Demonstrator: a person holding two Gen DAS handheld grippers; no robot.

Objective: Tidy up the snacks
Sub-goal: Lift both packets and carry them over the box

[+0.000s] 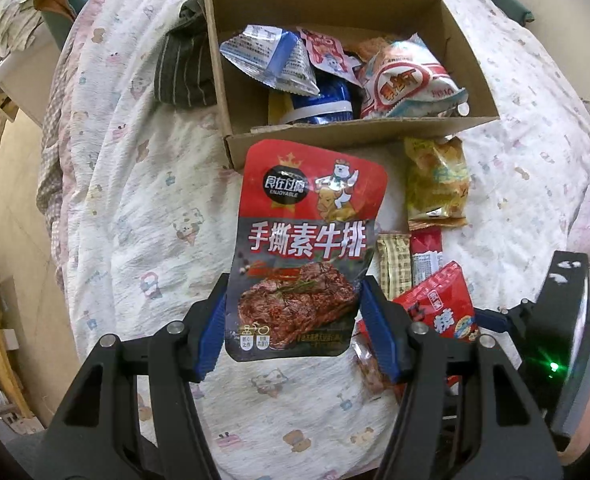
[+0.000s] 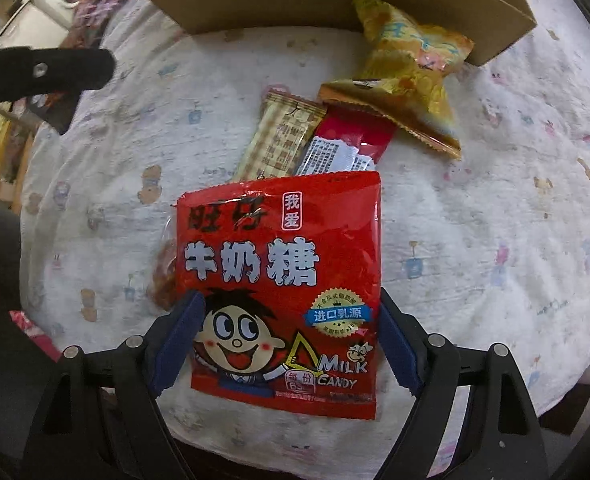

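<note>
The left gripper [image 1: 295,312] is clenched on a red-and-black vegetarian steak packet [image 1: 307,248], its blue pads pressing both edges of the pouch, which hangs just short of the cardboard box [image 1: 471,80] at twelve o'clock in the left wrist view. That box already holds several snacks: a blue-and-silver packet [image 1: 271,60], a white-and-red puffed bag [image 1: 407,80] and a few more wrappers beneath them, so a fair share of the sorting looks done. The right gripper [image 2: 287,344] stands released, its pads either side of a red milk candy bag [image 2: 283,280] that lies flat on the printed bedspread [image 2: 475,220]; the pads sit close to the bag's edges but do not appear to squeeze it, so I judge this one not yet picked up. Still outside the box, at twelve to one o'clock from the candy bag, lie a beige checked bar [image 2: 279,136], a red bar [image 2: 347,144] touching it, and a yellow snack bag [image 2: 411,76] leaning against the box wall. A small clear-wrapped orange snack [image 2: 165,276] peeks out at nine o'clock under the candy bag. By my reckoning six items remain: the one in hand needs dropping in, and five more wait on the bedspread.
</note>
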